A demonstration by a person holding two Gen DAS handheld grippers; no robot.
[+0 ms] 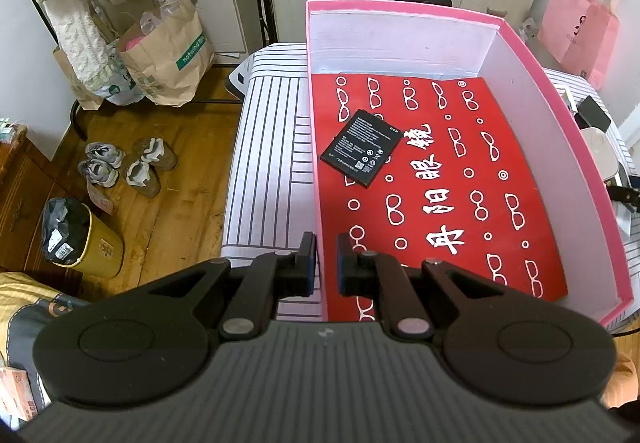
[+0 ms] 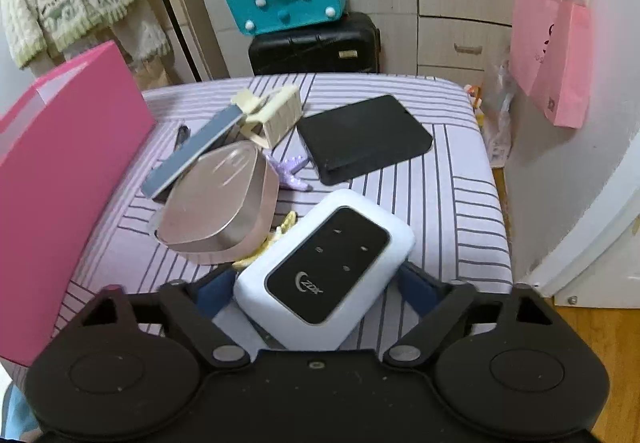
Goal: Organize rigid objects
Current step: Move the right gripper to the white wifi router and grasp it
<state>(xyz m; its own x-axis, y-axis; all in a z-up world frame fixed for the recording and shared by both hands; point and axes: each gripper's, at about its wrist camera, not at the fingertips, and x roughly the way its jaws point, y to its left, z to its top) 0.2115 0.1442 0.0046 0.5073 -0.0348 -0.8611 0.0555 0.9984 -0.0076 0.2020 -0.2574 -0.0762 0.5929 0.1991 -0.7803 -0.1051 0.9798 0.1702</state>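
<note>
The left tongs (image 1: pixel 325 263) hang nearly closed and empty over the near wall of the pink-rimmed cardboard box (image 1: pixel 560 95), where a flat black phone battery (image 1: pixel 361 148) already lies on the red glasses-print lining toward 11 o'clock. The right tongs (image 2: pixel 320 291) are spread wide around a white pocket router with a glossy black face (image 2: pixel 324 271), apparently gripping only its corners. Held skewed like that, the smooth shell could twist free and fall onto the rose-gold rounded case (image 2: pixel 220 203) at 10 o'clock, or clip the box wall during transfer.
</note>
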